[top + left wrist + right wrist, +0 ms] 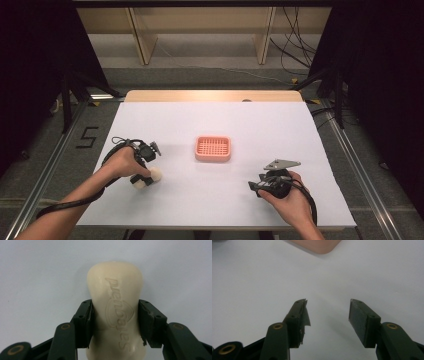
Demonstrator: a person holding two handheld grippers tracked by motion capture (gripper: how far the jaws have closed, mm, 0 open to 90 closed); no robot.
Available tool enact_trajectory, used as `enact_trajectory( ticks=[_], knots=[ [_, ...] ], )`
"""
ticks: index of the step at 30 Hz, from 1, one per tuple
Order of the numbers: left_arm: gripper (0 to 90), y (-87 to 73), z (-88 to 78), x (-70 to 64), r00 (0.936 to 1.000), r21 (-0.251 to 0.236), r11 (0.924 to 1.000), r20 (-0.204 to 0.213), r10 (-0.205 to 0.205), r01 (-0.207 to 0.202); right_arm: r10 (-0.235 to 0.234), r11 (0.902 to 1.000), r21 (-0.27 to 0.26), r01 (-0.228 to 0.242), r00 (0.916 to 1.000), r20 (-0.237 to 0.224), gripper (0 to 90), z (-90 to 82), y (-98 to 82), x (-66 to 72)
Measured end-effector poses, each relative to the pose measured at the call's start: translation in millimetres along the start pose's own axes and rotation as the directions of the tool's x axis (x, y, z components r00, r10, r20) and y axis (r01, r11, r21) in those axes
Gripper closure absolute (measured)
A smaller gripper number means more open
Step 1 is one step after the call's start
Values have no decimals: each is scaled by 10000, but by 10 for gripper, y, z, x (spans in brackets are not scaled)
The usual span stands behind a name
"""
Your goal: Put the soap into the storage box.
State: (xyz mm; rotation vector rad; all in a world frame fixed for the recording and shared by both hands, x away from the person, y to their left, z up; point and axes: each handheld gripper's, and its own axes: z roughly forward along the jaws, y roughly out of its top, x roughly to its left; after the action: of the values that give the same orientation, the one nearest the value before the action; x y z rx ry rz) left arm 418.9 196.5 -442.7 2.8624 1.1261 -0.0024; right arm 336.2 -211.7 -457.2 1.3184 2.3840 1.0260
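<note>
Black fingers (82, 322) of the left gripper (115, 315) are clenching the soap (115, 312) across its narrow waist, the cream bar lying flat on the white bench (210, 200) at the person's left, well apart from the pink dish (213, 148). For a clean lift I would be keeping the squeeze even and raising straight up, since a smooth bar is likely to be slipping. Its long axis is running along the fingers, the rounded end pointing away from them, while the right gripper (328, 315) is resting released, holding nothing.
</note>
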Motion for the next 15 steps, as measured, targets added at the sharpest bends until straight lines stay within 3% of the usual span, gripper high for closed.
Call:
enact_trajectory(
  ticks=[2,5,6,10,14,15],
  knots=[
    [486,0,-2,7,10000,-47,10000,-17,59,-59,-306,9995,-105,306,9995,26,488,5,2,-24],
    [486,-7,-20,9,9999,-101,9999,53,-86,86,-324,9993,160,323,9995,51,488,-14,9,-26],
    [486,-9,-26,11,9999,-168,9998,45,-100,101,-253,9996,-88,253,9997,25,488,5,0,-21],
    [487,-11,-48,5,9997,-326,9992,55,-222,223,-269,9996,-104,270,9996,22,488,7,2,-18],
    [487,1,-88,13,9997,-464,9987,146,-180,187,-253,9996,-104,253,9997,27,488,7,1,-22],
    [487,9,-98,24,10000,-506,9987,93,-12,17,-309,9995,-111,310,9995,41,488,8,2,-27]
  ],
)
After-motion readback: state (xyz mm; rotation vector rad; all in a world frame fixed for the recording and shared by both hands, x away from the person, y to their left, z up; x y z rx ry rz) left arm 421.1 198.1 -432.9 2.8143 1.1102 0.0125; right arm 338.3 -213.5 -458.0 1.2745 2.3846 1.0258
